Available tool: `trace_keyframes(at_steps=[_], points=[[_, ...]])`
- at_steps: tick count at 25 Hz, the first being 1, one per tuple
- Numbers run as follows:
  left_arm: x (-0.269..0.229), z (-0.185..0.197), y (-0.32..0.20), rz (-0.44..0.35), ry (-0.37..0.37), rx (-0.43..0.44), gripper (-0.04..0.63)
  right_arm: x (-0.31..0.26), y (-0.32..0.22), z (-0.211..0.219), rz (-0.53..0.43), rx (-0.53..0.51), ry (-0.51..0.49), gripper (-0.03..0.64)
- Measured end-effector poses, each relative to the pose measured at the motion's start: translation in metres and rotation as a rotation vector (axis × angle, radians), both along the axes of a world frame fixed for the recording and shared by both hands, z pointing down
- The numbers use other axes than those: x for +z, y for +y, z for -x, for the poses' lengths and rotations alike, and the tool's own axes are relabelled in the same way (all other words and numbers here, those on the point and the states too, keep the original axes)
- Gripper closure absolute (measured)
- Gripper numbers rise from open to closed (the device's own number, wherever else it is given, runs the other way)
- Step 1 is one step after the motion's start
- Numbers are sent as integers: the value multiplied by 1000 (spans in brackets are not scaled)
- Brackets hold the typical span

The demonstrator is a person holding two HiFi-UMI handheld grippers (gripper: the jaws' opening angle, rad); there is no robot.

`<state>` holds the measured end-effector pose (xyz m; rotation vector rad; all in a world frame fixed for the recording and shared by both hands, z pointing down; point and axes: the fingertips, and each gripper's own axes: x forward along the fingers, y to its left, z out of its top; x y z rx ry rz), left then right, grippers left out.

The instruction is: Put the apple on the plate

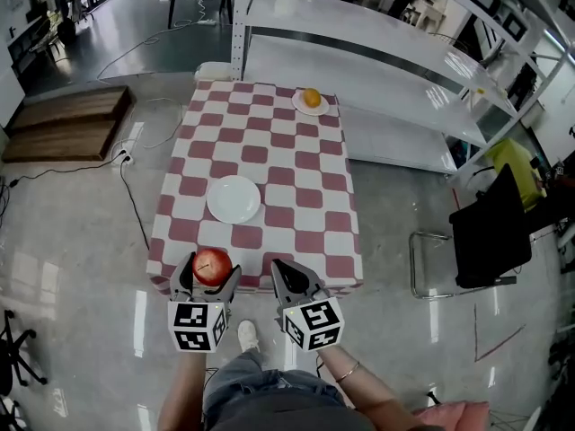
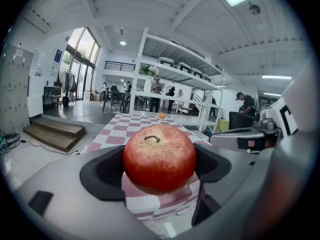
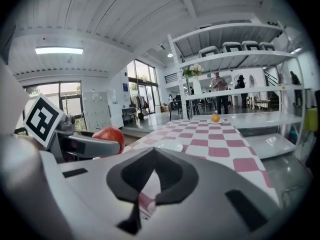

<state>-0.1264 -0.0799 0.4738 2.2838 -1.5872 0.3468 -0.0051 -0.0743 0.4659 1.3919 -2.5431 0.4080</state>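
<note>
A red apple point(image 1: 213, 266) point(image 2: 159, 158) sits between the jaws of my left gripper point(image 1: 207, 278) point(image 2: 160, 166), which is shut on it at the near edge of the checked table point(image 1: 296, 160). An empty white plate point(image 1: 234, 198) point(image 3: 169, 146) lies on the cloth a little beyond the apple. My right gripper point(image 1: 293, 281) point(image 3: 150, 176) hangs beside the left one at the table's near edge, shut with nothing between its jaws. From the right gripper view the apple point(image 3: 110, 135) shows at the left.
A small plate with an orange point(image 1: 311, 99) point(image 3: 215, 118) rests at the table's far right corner. White shelving point(image 1: 395, 43) stands behind the table. A black chair point(image 1: 485, 232) is to the right, wooden steps point(image 1: 67, 119) to the left, and cables on the floor.
</note>
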Motion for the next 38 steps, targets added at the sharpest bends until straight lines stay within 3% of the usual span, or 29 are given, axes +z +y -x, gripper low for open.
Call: trace_keyframes(at_steps=[19,38], points=[[13,20,-70,18,-5,31,179,3,-69,19,4,29,26,606],[26,-2,-132,16,-67,36,179,10,-121,7,10,4,26,606]])
